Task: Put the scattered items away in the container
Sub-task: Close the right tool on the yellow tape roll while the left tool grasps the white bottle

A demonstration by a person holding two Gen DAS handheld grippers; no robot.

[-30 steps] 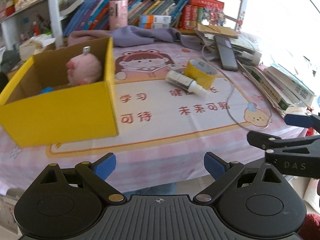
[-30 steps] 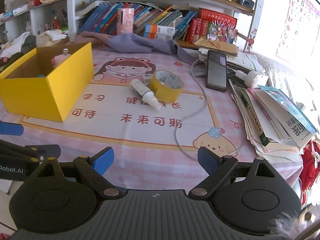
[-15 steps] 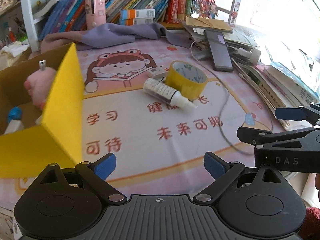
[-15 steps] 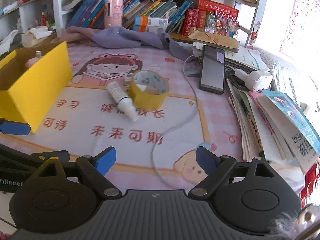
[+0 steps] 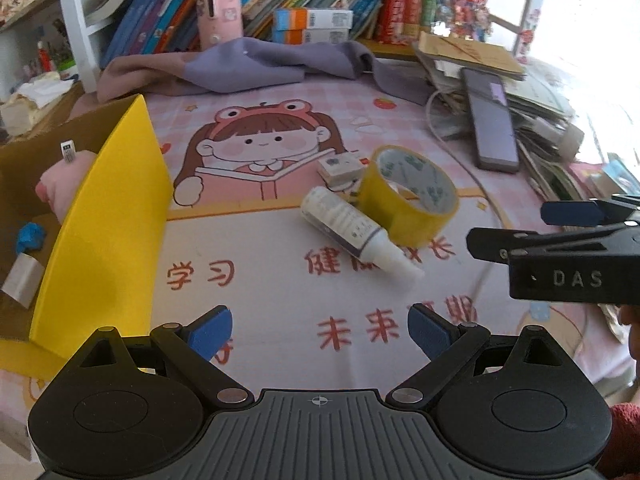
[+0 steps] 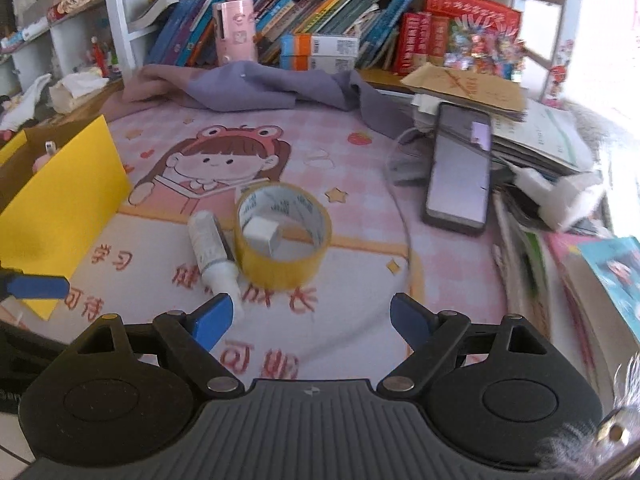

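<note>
While both grippers hang over the near edge of the pink checked tablecloth (image 5: pixel 280 288) with the cartoon girl and red characters, nothing is held by either of them. The left gripper (image 5: pixel 319 330) has its blue-padded jaws wide apart, with only cloth showing between them. The right gripper (image 6: pixel 311 317) also has its jaws apart and empty, though they are slowly closing; in the left wrist view it shows from the side at the right edge.

The yellow roll of adhesive tape (image 6: pixel 282 236) stands on its side near the middle of the cloth, just beyond the right gripper. A small white cube-shaped block (image 6: pixel 263 236) is seen through its ring; from the left wrist view this block lies at the far left of the roll, so it seems to sit behind the roll and not inside. The white plastic bottle with a narrow nozzle (image 5: pixel 358 234) lies flat, touching the left side of the roll, its nozzle pointing to the near side.

The yellow cardboard box (image 5: pixel 108 232) stands open at the left of the cloth, well apart from the roll. Inside it lie a pink soft toy (image 5: pixel 64 184), a small blue thing (image 5: pixel 30 236) and a grey block (image 5: pixel 22 286).

At the far right, a dark smartphone (image 6: pixel 460 172) leans on a pile of books and papers (image 6: pixel 536 136), and a purple cloth (image 5: pixel 256 64) lies crumpled at the far side.
</note>
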